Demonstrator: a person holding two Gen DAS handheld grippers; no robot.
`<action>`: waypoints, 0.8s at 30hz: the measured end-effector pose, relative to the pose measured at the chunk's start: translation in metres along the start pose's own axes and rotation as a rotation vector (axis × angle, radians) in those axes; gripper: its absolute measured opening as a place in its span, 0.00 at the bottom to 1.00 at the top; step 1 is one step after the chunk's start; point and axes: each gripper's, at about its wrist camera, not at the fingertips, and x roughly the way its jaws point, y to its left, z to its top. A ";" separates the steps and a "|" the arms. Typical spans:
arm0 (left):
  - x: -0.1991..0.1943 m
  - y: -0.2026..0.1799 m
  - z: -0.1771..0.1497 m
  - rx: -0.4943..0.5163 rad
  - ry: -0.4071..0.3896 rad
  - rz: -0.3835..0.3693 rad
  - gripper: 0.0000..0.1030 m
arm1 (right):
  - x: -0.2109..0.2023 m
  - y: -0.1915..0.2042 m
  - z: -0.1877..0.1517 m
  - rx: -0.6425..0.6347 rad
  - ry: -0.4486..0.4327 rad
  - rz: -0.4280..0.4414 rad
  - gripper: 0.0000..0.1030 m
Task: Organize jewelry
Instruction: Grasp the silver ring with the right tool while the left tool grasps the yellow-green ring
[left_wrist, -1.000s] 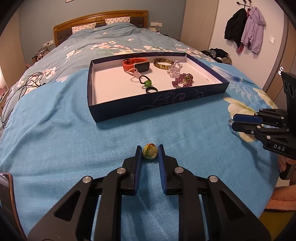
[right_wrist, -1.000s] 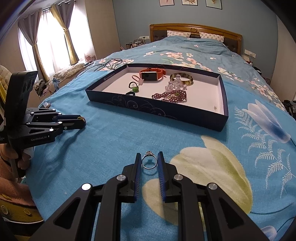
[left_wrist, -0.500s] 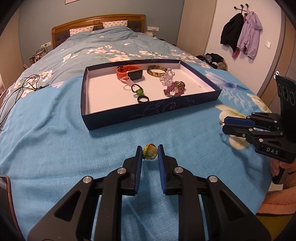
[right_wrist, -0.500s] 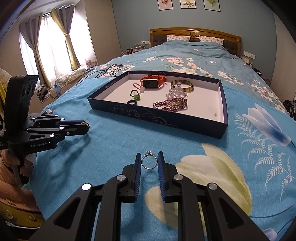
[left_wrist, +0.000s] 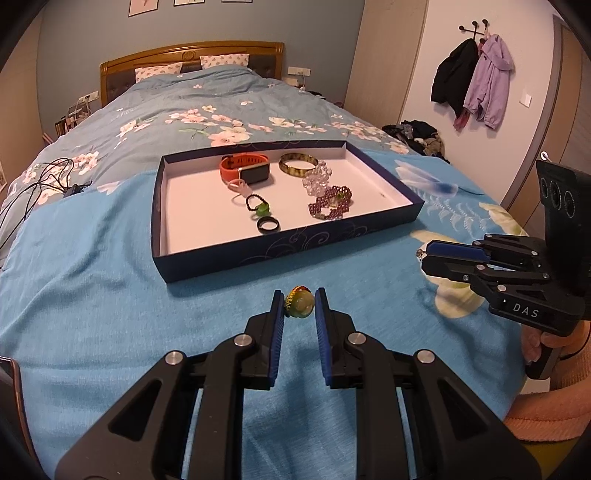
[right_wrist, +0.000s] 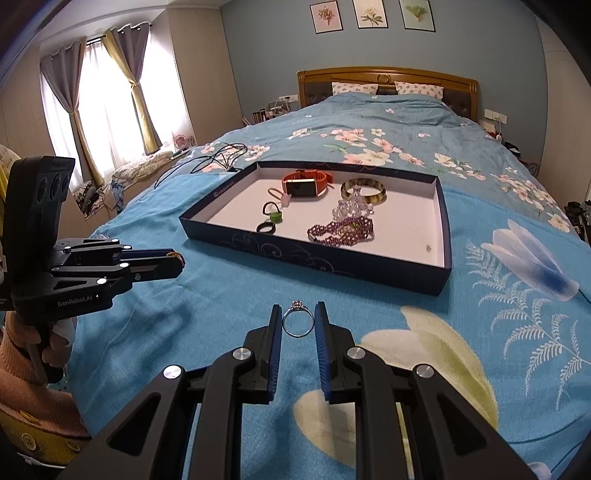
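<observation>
My left gripper (left_wrist: 299, 304) is shut on a yellow-green round ring (left_wrist: 298, 305), held above the blue bedspread short of the tray. My right gripper (right_wrist: 298, 320) is shut on a thin silver ring with a small stone (right_wrist: 297, 323). Ahead of both lies a dark blue tray with a white floor (left_wrist: 221, 254) (right_wrist: 306, 254). It holds an orange watch (left_wrist: 245, 168), a brown bangle (left_wrist: 298, 164), a clear bead bracelet (left_wrist: 317, 177), a purple bead bracelet (left_wrist: 330, 202), a black ring (left_wrist: 268, 224) and small hair ties (left_wrist: 258, 205). Each gripper shows in the other's view, the right gripper (left_wrist: 424, 254) and the left gripper (right_wrist: 177, 258).
The bed (left_wrist: 92, 295) has a blue flowered cover and a wooden headboard (left_wrist: 192, 55). Black cables (left_wrist: 33, 188) lie at its left side. Coats (left_wrist: 476, 81) hang on the right wall. A person's hand in a pink sleeve (left_wrist: 546, 354) holds the right gripper.
Both views have tilted up slightly, so the tray sits a little farther ahead and more of the room shows. Both grips are unchanged.
</observation>
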 end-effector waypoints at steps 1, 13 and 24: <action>-0.001 0.000 0.000 0.000 -0.003 0.000 0.17 | 0.000 0.000 0.001 0.001 -0.004 0.002 0.15; -0.006 -0.002 0.007 -0.010 -0.035 -0.012 0.17 | -0.003 0.000 0.011 0.003 -0.045 0.007 0.15; -0.009 -0.001 0.014 -0.023 -0.060 -0.021 0.17 | -0.002 -0.002 0.017 0.007 -0.068 0.003 0.15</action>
